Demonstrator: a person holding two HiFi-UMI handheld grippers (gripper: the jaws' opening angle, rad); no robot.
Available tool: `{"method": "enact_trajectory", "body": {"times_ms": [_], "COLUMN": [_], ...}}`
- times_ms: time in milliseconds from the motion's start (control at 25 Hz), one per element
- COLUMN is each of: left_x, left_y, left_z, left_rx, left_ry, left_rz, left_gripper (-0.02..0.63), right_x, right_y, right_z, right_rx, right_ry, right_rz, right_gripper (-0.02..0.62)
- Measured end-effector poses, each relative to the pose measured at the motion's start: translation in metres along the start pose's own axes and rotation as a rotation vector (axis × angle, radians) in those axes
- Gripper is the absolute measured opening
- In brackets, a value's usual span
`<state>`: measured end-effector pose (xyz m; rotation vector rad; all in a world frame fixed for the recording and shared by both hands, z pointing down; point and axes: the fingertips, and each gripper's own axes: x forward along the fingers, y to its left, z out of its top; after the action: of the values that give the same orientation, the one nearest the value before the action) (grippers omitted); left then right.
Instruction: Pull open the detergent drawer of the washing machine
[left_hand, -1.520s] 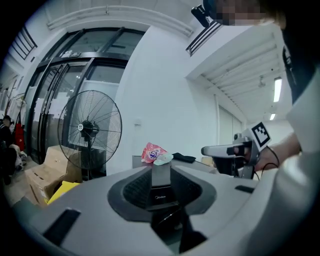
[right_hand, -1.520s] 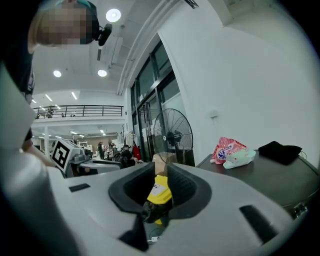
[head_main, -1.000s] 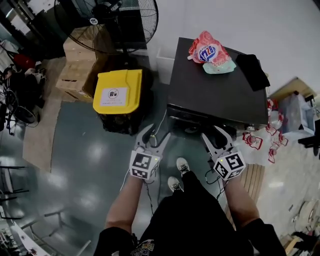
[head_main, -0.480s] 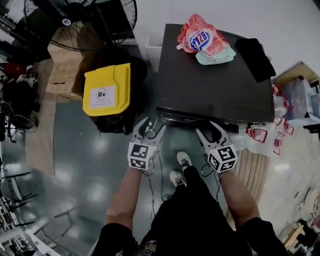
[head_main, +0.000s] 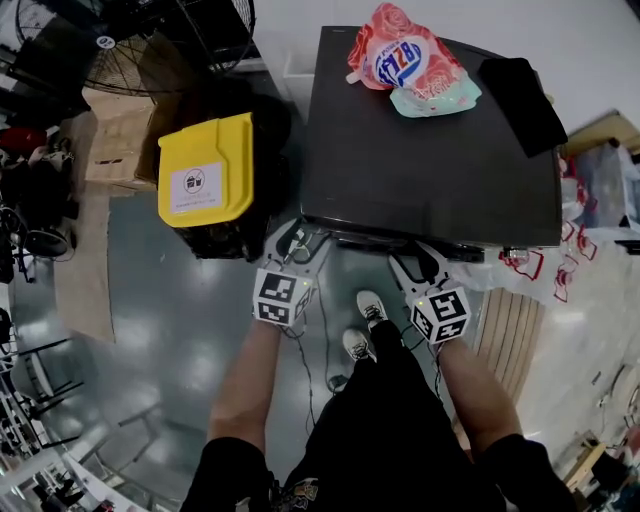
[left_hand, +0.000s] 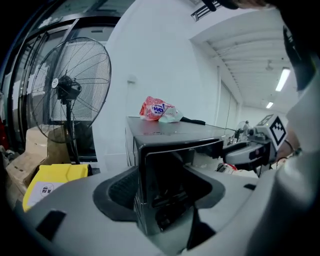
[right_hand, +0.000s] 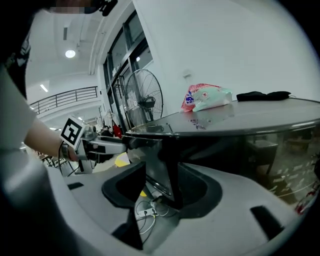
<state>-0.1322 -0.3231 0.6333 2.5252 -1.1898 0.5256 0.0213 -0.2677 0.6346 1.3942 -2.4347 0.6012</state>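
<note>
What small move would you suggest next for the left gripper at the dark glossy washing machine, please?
Probably ease the left gripper forward onto the front of the dark glossy washing machine: its jaws are opening, the machine's front corner stands between them ungripped, and nothing is pulled out yet.

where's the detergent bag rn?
Head view, top centre: the detergent bag lies on top of the washing machine, near its far edge, just left of the black cloth.
</note>
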Motion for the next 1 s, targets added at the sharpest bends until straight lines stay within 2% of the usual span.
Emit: {"method": "enact_trajectory", "body": {"times_ms": [40,200,240,320,720,1000], "left_x": [0.0,0.0,0.0,0.0,-0.005,-0.019], "left_y": [-0.001,-0.002,-0.003,-0.006,-0.007,-0.015], "left_z": [0.0,-0.002,-0.003,-0.007,-0.007,-0.015], "left_rx": [0.002,-0.003,-0.003,-0.003,-0.032,-0.033], "left_ry": [-0.001,0.0,0.007,0.022,-0.002,-0.001], "left_rz": [-0.004,-0.009,-0.012,-0.017,0.011,0.008], "left_gripper": [0.249,0.249,0.249,0.233,0.233,0.231], "right_x": [0.001,0.011,0.013,0.013,0.011,0.0], "right_y": [0.001,0.01,0.01,0.009,0.011,0.02], "right_z": [-0.001,-0.005,-0.006,-0.007,-0.008,-0.016], "right_rx": [-0.001,-0.012,-0.013,-0.01,0.002,0.02], "right_ry": [0.002,0.022,0.026,0.029,0.058,0.06], "right_rz": [0.002,0.023,0.015,-0.005,-0.054,-0.071], "right_gripper": [0.198,0.213,0.222,0.199,0.151,0.155]}}
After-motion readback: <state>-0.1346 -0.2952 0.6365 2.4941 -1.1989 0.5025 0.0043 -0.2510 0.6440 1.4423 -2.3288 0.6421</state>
